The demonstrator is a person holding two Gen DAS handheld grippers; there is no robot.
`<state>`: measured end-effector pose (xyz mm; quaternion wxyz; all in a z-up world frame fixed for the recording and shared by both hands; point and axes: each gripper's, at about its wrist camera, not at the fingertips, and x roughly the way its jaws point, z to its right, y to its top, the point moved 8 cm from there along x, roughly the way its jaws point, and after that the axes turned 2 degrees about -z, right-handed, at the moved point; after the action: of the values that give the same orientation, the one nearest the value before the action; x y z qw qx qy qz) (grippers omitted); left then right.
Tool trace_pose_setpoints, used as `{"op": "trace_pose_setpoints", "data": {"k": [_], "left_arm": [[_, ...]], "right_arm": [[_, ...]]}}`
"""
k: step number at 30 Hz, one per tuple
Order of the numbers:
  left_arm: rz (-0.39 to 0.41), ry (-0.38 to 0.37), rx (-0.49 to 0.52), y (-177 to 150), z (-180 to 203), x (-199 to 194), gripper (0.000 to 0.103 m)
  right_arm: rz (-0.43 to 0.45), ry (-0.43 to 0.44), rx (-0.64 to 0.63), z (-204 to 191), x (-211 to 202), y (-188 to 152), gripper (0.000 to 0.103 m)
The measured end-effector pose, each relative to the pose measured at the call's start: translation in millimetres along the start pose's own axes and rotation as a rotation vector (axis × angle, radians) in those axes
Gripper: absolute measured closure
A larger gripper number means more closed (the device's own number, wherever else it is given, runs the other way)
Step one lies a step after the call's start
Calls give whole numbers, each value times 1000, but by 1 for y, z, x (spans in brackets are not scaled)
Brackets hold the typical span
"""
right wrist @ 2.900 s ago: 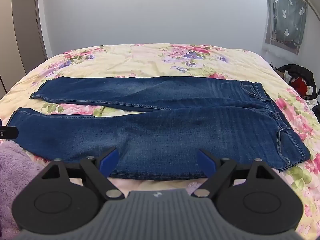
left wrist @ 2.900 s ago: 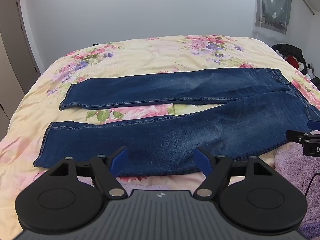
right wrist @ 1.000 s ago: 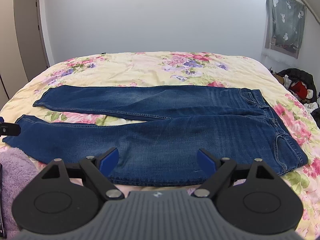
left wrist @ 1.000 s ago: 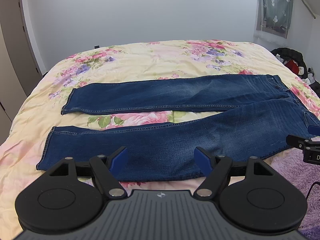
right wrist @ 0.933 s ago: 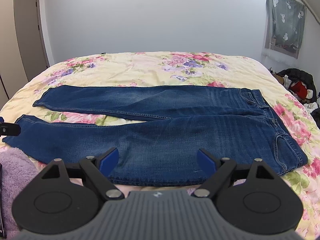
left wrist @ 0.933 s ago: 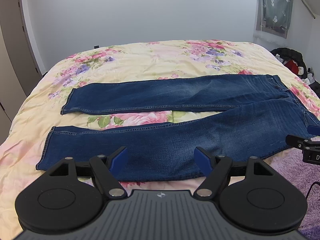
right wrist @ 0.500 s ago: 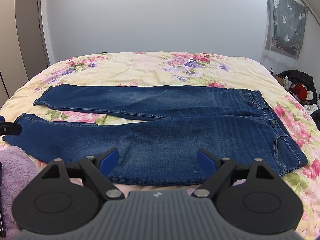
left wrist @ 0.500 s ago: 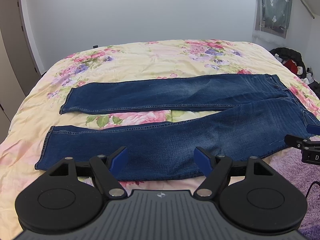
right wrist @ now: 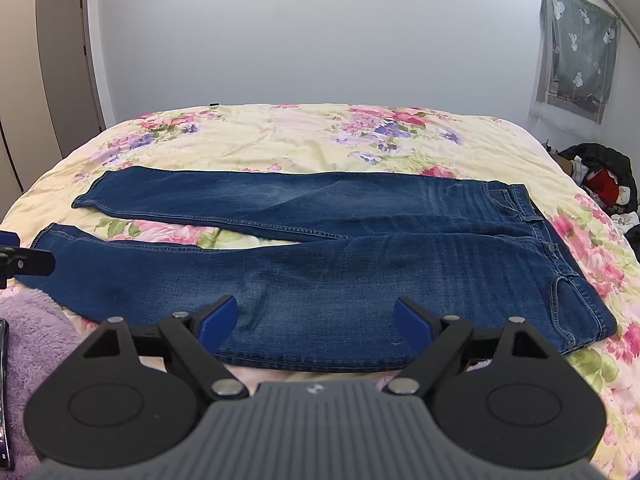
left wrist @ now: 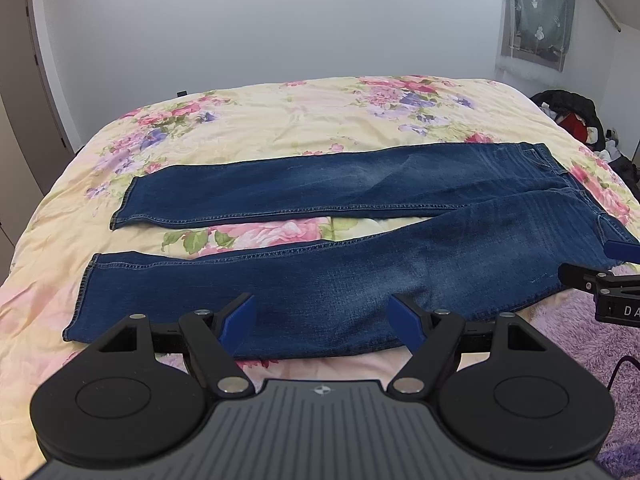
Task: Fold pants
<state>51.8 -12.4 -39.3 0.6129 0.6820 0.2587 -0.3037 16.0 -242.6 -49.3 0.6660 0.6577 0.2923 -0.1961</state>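
Dark blue jeans (left wrist: pixel 340 272) lie flat on the floral bedspread (left wrist: pixel 304 120), legs spread apart and pointing left, waistband at the right. They also show in the right wrist view (right wrist: pixel 360 264). My left gripper (left wrist: pixel 324 316) is open and empty, held above the near leg's front edge. My right gripper (right wrist: pixel 316 316) is open and empty, above the thigh part of the near leg. The right gripper's tip shows at the right edge of the left wrist view (left wrist: pixel 592 276); the left gripper's tip shows at the left edge of the right wrist view (right wrist: pixel 24 260).
A fuzzy purple blanket (left wrist: pixel 580 336) lies along the bed's near edge, also in the right wrist view (right wrist: pixel 32 320). A pile of dark clothes (right wrist: pixel 600 176) sits beyond the bed's right side. A door (right wrist: pixel 64 60) stands at the far left.
Both grippers have risen and drawn back slightly from the jeans, still open. The jeans have not moved.
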Motion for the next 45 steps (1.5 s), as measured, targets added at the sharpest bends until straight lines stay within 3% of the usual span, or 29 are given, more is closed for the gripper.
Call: {"op": "trace_pose_setpoints", "data": {"k": [10,16,23,29,37,42,45], "left_arm": [[-9,-6,16,-1,2,1,15],[-14,80,105,0,-19,-4,16],[-31,201,105,8,-87,-12,25],[-80,235,260,2,-118,-5,36],[-207,184,475,-27,-143,43,44],[-277,188,615,-41,-165,79,44],[-341,188,687,-52,-179,104,44]], "right_arm": [[3,6,-9,-4,-3,1,21],[21,13,-57,4,-2,4,21],[25,-95,-159,57,-4,20,21],[-43,-163,-208,123,-6,40,22],[-165,-272,-295,223,3,52,47],[-246,-341,-324,281,34,26,81],[-285,-344,-274,305,48,7,82]]}}
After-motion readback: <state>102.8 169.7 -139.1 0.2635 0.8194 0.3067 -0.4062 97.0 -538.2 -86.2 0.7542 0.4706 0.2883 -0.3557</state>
